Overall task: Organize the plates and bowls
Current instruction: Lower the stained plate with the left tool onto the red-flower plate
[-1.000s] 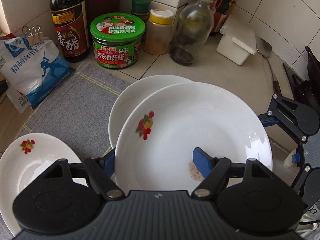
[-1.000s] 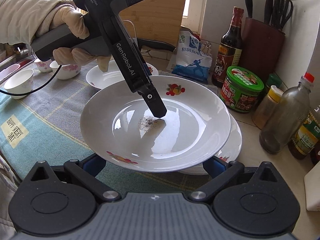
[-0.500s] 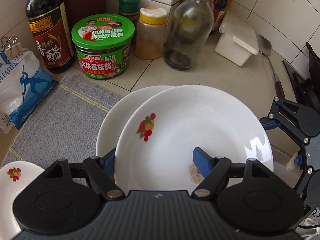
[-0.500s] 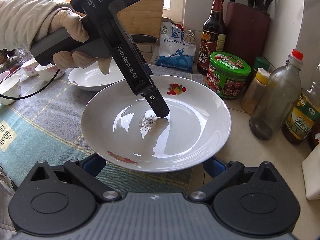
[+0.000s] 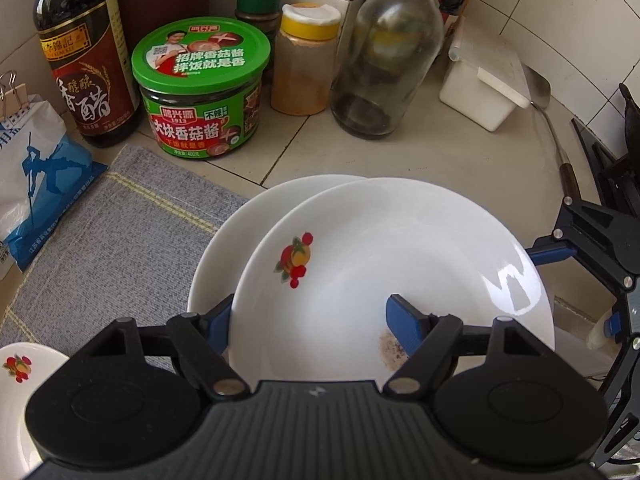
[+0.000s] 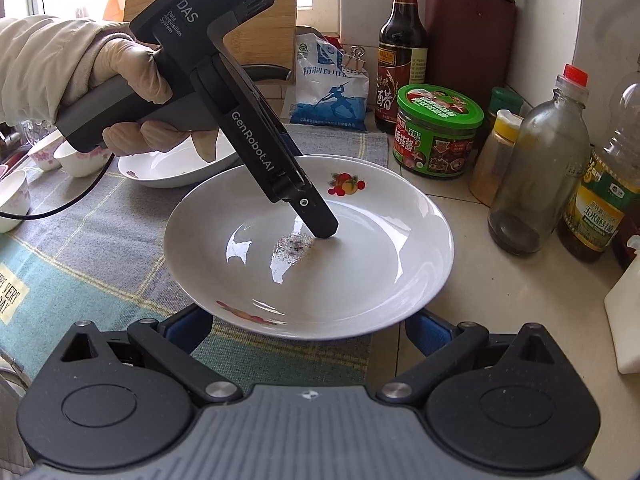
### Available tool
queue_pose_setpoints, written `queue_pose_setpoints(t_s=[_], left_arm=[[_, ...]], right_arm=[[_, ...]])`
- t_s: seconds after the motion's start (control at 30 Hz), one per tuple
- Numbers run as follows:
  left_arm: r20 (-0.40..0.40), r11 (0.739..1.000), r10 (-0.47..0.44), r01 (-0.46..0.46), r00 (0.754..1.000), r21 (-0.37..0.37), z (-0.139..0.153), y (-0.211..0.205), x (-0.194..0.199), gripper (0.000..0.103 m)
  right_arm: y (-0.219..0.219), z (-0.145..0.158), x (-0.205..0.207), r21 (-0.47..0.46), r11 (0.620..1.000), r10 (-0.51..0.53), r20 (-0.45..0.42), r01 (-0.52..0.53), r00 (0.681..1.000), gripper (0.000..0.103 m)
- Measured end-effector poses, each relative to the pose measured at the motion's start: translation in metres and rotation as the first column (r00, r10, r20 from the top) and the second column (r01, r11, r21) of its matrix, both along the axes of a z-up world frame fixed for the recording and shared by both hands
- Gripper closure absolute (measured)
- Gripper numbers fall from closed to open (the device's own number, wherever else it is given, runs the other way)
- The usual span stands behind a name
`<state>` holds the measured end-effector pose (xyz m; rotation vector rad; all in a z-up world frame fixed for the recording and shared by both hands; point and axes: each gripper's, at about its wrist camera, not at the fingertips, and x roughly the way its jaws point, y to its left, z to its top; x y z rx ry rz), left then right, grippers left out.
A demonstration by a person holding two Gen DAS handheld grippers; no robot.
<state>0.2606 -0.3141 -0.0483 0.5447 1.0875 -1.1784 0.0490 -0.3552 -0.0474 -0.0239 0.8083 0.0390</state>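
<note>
Evidently the stacking step is under way: the left gripper (image 5: 310,322) grasps the fruit-print plate's (image 5: 400,264) rim, one finger inside, one beneath, holding it just above a second plate (image 5: 224,256) at the mat's far right corner. The right gripper (image 6: 308,330) spreads released under its near rim. Next: lower squarely, then let go.

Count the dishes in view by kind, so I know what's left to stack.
Plates: 3 (top plate, plate under it, separate plate)
Small bowls: 3 ()
Total: 6
</note>
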Motion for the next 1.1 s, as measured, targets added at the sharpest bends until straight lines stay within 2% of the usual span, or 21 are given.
queue_pose_setpoints(t_s=[0.53,1.1], left_arm=[[0.038,0.999,-0.035,0.034,0.999,0.032,0.000,-0.004,0.000,0.024],[0.087,1.000,-0.027,0.026,0.996,0.011,0.009,0.004,-0.002,0.019]], right_arm=[[-0.001,-0.001,0.002,-0.007,1.000,0.003,-0.009,-0.004,1.000,0.000],[0.000,-0.001,0.004,-0.033,0.999,-0.002,-0.005,0.001,1.000,0.000]])
